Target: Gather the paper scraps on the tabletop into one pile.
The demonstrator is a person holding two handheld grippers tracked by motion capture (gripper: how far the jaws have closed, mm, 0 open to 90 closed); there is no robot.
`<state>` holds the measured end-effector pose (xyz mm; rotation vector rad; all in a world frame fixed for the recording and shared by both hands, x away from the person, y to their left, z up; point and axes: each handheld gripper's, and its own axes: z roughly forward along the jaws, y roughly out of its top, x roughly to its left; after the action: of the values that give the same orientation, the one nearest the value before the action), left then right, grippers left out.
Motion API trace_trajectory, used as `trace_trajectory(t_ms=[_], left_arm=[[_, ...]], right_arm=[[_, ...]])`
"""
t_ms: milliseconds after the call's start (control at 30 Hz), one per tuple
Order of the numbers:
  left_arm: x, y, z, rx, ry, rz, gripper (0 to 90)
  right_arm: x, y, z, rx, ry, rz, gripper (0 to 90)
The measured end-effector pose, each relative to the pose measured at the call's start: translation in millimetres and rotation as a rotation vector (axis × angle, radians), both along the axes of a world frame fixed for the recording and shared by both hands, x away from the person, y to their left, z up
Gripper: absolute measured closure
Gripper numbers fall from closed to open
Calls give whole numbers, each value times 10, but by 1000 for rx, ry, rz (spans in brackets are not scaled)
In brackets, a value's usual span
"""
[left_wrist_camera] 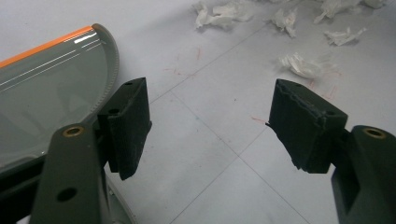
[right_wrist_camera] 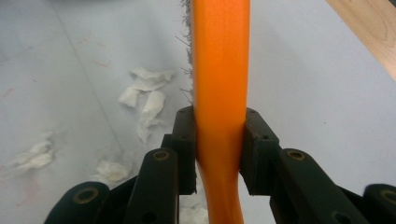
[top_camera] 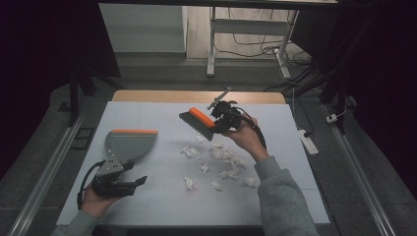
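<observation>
On the counter [top_camera: 147, 196], the grey dustpan [top_camera: 127, 145] lies just beside the left gripper [top_camera: 140, 181], whose jaws stand spread and empty. The right gripper [top_camera: 220, 119] pinches the orange-handled brush [top_camera: 197, 121] above scattered paper scraps [top_camera: 226, 160].

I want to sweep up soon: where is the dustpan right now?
In the high view the dustpan lies on the table's left side, just ahead of the left gripper, left of the paper scraps.
</observation>
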<state>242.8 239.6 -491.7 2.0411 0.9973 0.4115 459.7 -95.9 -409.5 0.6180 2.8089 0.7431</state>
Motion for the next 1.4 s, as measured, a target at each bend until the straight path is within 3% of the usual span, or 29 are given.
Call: trace_trajectory(t_ms=[167, 233, 333, 433, 533, 633, 733, 833, 900, 1000, 1133, 1267, 1400], left_arm=[[-4, -5, -3, 2, -1, 1, 298], [-7, -9, -2, 2, -2, 1, 298], [-5, -3, -5, 3, -2, 1, 298], [-4, 3, -8, 1, -1, 3, 298], [-7, 2, -10, 3, -2, 0, 298], [-6, 2, -9, 0, -1, 0, 298], [-3, -7, -10, 0, -1, -3, 298], [3, -16, -9, 1, -1, -6, 298], [6, -26, -5, 1, -1, -8, 298], [8, -40, 0, 5, -4, -11, 298], [-1, -47, 4, 8, -8, -16, 298], [4, -28, 3, -1, -7, -10, 298], [4, -28, 0, 1, -6, -11, 298]], right_arm=[[-94, 142, -12, 75, 65, 9, 708], [-109, 232, -55, 111, 121, 12, 708], [-171, 414, -164, 120, 182, 28, 708], [-222, 588, -310, 76, 223, 39, 708], [-203, 653, -452, 33, 269, 1, 708], [-132, 561, -532, -30, 281, -69, 708], [-61, 345, -503, -36, 306, -161, 708], [-23, 114, -458, -53, 292, -211, 708], [-40, 14, -393, 1, 295, -192, 707], [-71, -41, -219, 96, 212, -203, 707], [42, -54, -141, 137, 170, -224, 707], [219, -3, -203, 56, 76, -243, 707], [429, 37, -304, 28, 76, -243, 708]])
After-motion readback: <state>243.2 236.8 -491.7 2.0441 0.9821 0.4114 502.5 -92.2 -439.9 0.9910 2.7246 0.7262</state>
